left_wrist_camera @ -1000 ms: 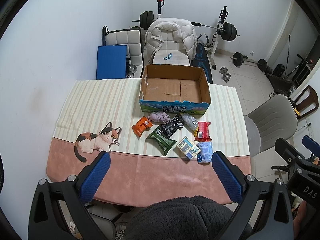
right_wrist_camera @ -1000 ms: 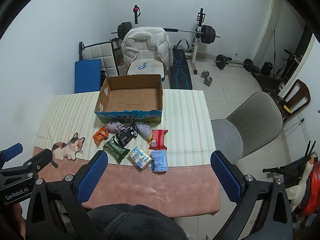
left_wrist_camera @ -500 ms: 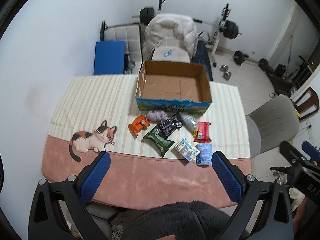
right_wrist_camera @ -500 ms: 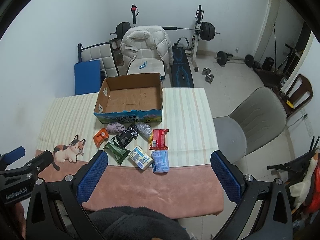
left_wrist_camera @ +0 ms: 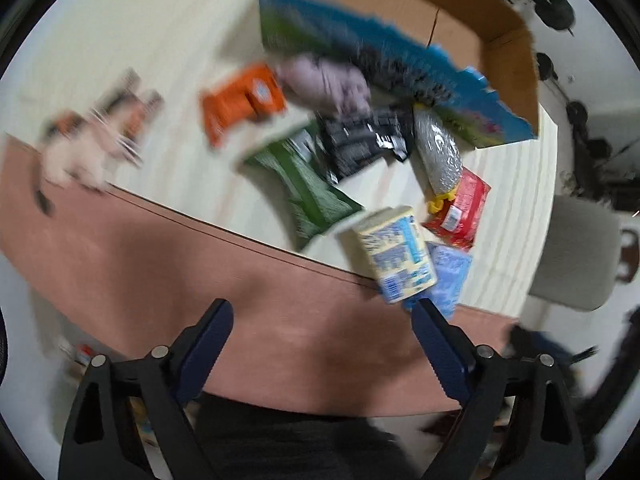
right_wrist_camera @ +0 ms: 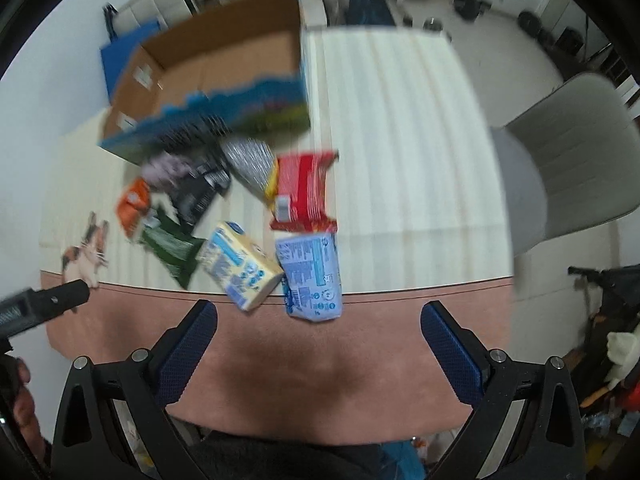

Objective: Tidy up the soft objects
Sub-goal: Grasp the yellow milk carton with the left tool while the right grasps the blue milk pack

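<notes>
Several soft packets lie in a cluster in front of an open cardboard box (left_wrist_camera: 404, 24) (right_wrist_camera: 224, 64): an orange pack (left_wrist_camera: 240, 100), a purple pouch (left_wrist_camera: 324, 84), a black pack (left_wrist_camera: 360, 144), a green pack (left_wrist_camera: 308, 188), a silver pouch (left_wrist_camera: 436, 152), a red pack (right_wrist_camera: 304, 192), a yellow-blue pack (left_wrist_camera: 396, 252) (right_wrist_camera: 236, 264) and a light blue pack (right_wrist_camera: 312, 276). My left gripper (left_wrist_camera: 322, 344) is open and empty above the table's near edge. My right gripper (right_wrist_camera: 318, 344) is open and empty, just short of the light blue pack.
The table has a striped cloth with a pink border (right_wrist_camera: 360, 360) and a cat print (left_wrist_camera: 88, 144). A grey chair (right_wrist_camera: 568, 160) stands at the right. Gym weights and a bench stand behind the table. Both views are motion-blurred.
Both grippers have dropped from high above the table to close over its near edge, so the packets now look much larger. Both stay open.
</notes>
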Tool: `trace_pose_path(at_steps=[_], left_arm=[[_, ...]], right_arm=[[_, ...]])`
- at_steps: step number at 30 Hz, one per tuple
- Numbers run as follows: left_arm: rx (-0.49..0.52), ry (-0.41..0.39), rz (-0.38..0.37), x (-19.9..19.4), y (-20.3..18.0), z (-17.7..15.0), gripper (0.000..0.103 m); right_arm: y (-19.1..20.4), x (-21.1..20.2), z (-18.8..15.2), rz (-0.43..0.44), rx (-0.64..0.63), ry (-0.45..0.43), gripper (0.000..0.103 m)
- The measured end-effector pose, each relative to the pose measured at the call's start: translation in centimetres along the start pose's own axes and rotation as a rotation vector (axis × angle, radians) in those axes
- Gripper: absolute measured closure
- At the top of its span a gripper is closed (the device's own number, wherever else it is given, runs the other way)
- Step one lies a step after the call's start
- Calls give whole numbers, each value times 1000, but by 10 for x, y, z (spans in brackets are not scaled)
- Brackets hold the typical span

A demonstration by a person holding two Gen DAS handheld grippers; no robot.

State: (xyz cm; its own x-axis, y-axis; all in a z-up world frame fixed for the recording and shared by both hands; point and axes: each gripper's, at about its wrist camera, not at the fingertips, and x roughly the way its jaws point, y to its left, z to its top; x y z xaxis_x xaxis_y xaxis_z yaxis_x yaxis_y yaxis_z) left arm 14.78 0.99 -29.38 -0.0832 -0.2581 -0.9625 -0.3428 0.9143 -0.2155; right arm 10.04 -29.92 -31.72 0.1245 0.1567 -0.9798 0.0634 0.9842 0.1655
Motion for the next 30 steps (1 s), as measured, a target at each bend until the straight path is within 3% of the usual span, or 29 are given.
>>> trace_pose_path(at_steps=[3, 5, 7, 8, 14, 17, 19, 22, 24, 25, 27, 30], left_arm=[[-39, 95, -69, 40, -14, 11, 19], [-44, 127, -79, 59, -24, 18, 19], [-51, 174, -78, 78, -34, 23, 19], [-54, 193, -79, 87, -38, 25, 19], [-49, 303, -57, 135, -64, 28, 19], [-22, 307, -11, 150, -76, 27, 19], [27, 280, 47, 155, -85, 25, 24], [119, 243, 89, 155, -95, 18, 25], [203, 203, 159, 151, -101, 12, 25], [236, 190, 187, 150, -103, 9, 25], [278, 177, 218, 149, -107, 5, 23], [260, 182, 204, 156, -107, 3, 23]], right_arm=[[-1, 49, 10, 12, 14, 54, 19], [-1, 75, 14, 20, 18, 91, 20], [2, 98, 18, 22, 18, 119, 23], [2, 105, 19, -77, 29, 155, 24], [-5, 142, 15, -18, 52, 262, 45], [-11, 145, 10, -14, 52, 281, 57], [-19, 146, 5, -20, 55, 298, 58], [-30, 142, -2, -52, 61, 317, 59], [-34, 139, -5, -46, 59, 314, 58], [-35, 137, -7, -41, 61, 305, 56], [-34, 134, -8, -35, 58, 294, 37], [-29, 134, -3, -23, 65, 308, 36]])
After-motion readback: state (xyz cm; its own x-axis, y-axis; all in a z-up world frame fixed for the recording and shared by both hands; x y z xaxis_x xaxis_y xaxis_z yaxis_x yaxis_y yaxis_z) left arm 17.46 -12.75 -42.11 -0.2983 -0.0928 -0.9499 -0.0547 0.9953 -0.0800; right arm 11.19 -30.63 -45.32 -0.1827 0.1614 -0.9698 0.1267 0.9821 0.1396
